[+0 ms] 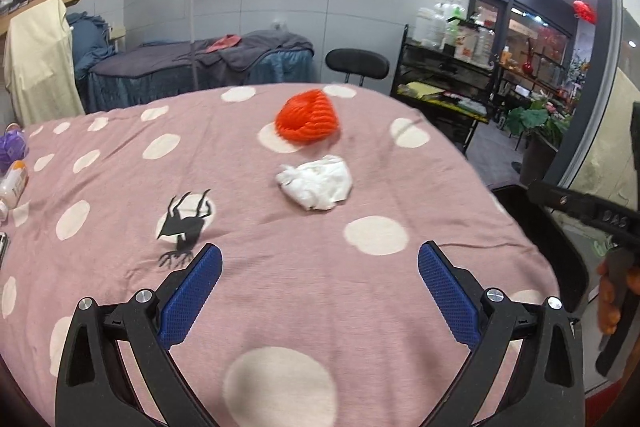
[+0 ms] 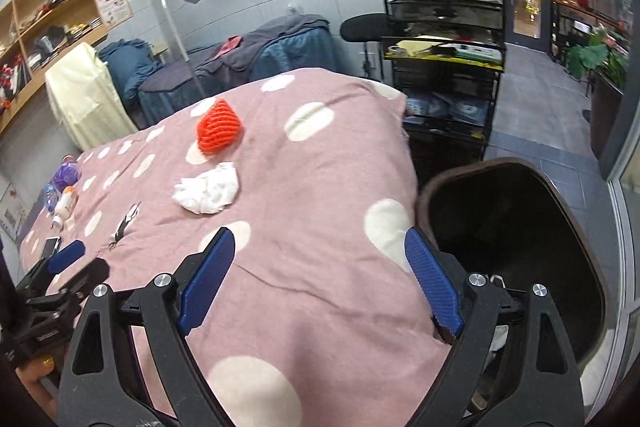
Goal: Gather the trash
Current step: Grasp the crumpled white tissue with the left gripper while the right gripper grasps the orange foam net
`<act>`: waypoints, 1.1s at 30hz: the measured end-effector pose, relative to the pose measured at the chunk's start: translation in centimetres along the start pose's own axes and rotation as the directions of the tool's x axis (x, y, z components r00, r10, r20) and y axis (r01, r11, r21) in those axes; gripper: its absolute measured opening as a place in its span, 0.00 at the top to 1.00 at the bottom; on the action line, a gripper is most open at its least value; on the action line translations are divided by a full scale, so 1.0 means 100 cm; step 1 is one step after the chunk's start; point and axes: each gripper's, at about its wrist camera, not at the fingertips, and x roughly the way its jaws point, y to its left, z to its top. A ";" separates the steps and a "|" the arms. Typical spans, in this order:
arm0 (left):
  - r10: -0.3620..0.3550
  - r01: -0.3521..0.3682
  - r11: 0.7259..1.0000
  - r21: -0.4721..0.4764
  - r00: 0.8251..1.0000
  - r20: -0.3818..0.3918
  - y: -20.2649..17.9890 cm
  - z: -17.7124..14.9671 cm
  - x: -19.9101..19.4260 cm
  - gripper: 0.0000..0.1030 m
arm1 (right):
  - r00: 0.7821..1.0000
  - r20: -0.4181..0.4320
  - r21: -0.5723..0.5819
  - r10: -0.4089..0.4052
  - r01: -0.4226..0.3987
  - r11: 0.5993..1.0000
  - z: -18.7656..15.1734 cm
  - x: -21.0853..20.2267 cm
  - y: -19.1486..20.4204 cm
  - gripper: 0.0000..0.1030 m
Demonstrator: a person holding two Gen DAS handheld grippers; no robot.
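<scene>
A crumpled white tissue (image 1: pixel 315 182) (image 2: pixel 208 189) lies mid-table on the pink dotted cloth (image 1: pixel 248 291) (image 2: pixel 312 227). Just beyond it sits an orange foam fruit net (image 1: pixel 307 118) (image 2: pixel 218 131). A black paper scrap (image 1: pixel 185 223) (image 2: pixel 125 223) lies to the left. My left gripper (image 1: pixel 319 281) is open over the near cloth, nothing between its blue pads. My right gripper (image 2: pixel 320 283) is open too, above the table's right edge beside a dark bin (image 2: pixel 516 251) (image 1: pixel 536 227). In the right wrist view the left gripper's blue fingertip (image 2: pixel 66 255) shows at lower left.
A purple item (image 1: pixel 12 145) (image 2: pixel 66 175), an orange-and-white bottle (image 1: pixel 14 183) (image 2: pixel 66 205) and a phone (image 2: pixel 50 247) lie along the table's left side. A black trolley (image 2: pixel 444 67) with bottles and a black chair (image 1: pixel 357 63) stand behind. A hand (image 1: pixel 612 299) holds the right gripper's handle.
</scene>
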 end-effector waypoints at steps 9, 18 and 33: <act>-0.021 0.027 0.998 0.063 0.995 -0.094 0.010 0.026 0.053 0.07 | 0.999 -0.026 -0.055 0.022 -0.024 0.998 0.030 0.034 0.026 0.17; -0.025 0.058 0.991 0.120 0.965 -0.260 0.001 0.057 0.139 0.22 | 0.997 -0.066 -0.068 0.036 -0.040 0.997 0.059 0.076 0.037 0.17; -0.033 0.110 0.972 0.209 0.940 -0.340 -0.014 0.060 0.165 0.85 | 0.981 -0.174 -0.042 0.080 -0.089 0.995 0.096 0.155 0.054 0.17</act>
